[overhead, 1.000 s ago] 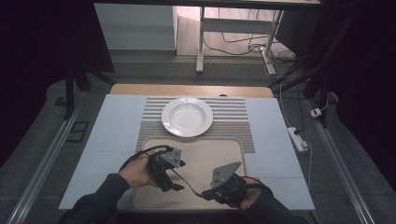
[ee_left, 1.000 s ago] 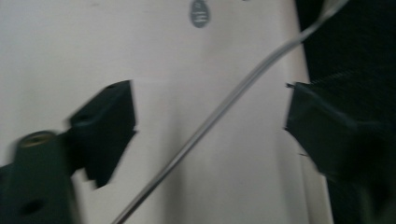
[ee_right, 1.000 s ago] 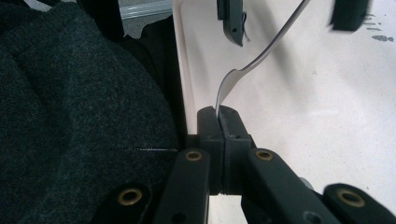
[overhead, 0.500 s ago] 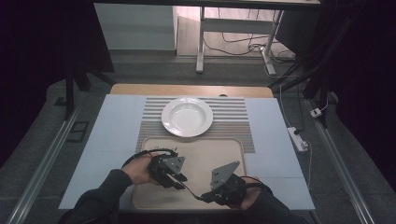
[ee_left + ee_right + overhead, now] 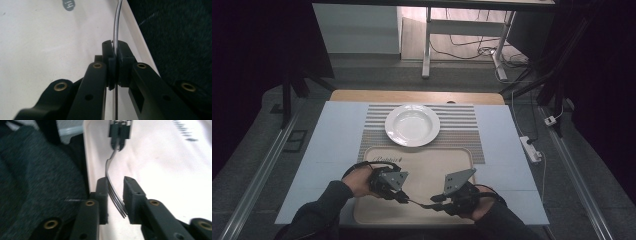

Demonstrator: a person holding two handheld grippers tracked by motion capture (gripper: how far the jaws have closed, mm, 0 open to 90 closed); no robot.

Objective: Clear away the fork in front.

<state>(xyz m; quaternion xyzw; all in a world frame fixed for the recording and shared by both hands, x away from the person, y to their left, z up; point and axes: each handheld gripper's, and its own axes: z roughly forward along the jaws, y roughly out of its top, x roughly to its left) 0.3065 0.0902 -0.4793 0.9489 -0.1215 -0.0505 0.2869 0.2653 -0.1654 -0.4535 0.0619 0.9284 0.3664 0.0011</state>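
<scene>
A metal fork [image 5: 418,202] hangs just above the beige tray [image 5: 427,160], between my two grippers, which meet tip to tip near the tray's front edge. My left gripper [image 5: 404,196] has just closed, and in the left gripper view [image 5: 115,53] its pads pinch the thin fork handle [image 5: 117,22]. My right gripper [image 5: 435,204] has just been opening. In the right gripper view [image 5: 115,187] the fork tines [image 5: 115,197] lie between the parted jaws, near the left pad. Farther off there, the left gripper [image 5: 120,132] grips the handle end.
A white deep plate [image 5: 412,125] sits on a striped mat [image 5: 462,120] behind the tray. All of it lies on a pale blue table cover [image 5: 332,140]. A power strip [image 5: 530,149] lies at the right edge. Dark sleeves come in at the bottom.
Both hands stay where they were over the tray's front. The left gripper's jaws have drawn together on the fork. The right gripper's jaws have eased apart.
</scene>
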